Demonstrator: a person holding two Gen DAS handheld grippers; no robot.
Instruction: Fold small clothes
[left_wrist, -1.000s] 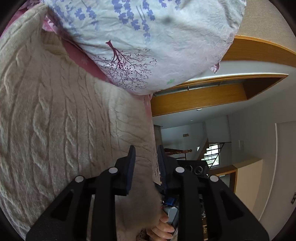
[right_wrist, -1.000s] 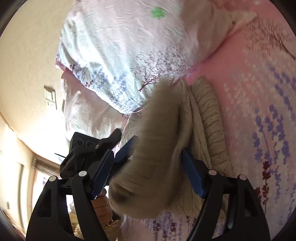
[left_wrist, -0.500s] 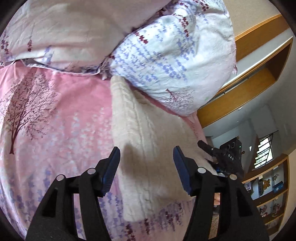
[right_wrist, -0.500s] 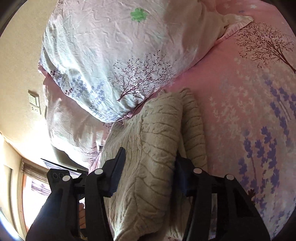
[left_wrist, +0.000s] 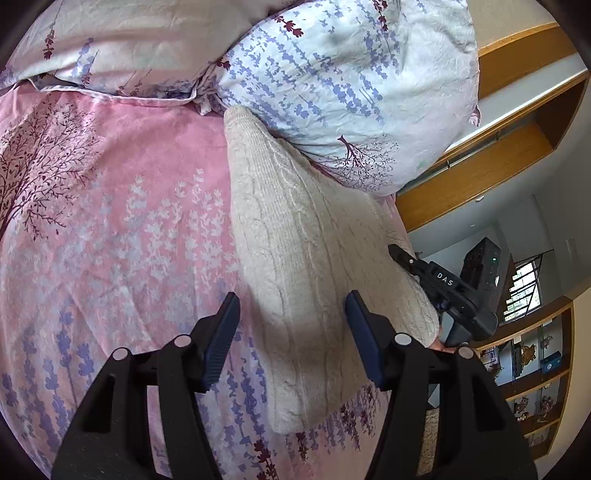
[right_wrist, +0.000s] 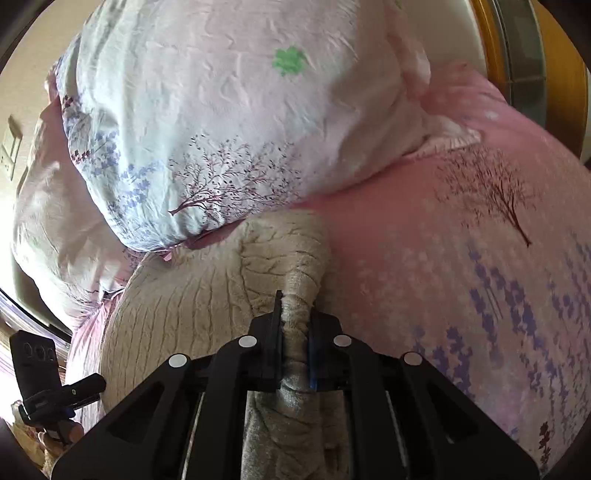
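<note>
A cream cable-knit sweater (left_wrist: 295, 266) lies folded on the pink floral bedsheet (left_wrist: 110, 221), its far end against a pillow. My left gripper (left_wrist: 291, 317) is open, hovering over the sweater's near part with a finger on each side. My right gripper (right_wrist: 293, 314) is shut on a bunched edge of the sweater (right_wrist: 295, 258), which is pinched between its fingers. The right gripper also shows in the left wrist view (left_wrist: 443, 284), at the sweater's right edge. The left gripper shows at the lower left of the right wrist view (right_wrist: 55, 395).
Two floral pillows (left_wrist: 332, 81) (right_wrist: 229, 118) lie at the head of the bed, touching the sweater. A wooden headboard (left_wrist: 498, 122) and shelves (left_wrist: 535, 369) stand beyond the bed's right side.
My left gripper let go of the sweater, opened and pulled back. My right gripper, open around a thick fold before, has closed on the sweater's edge.
</note>
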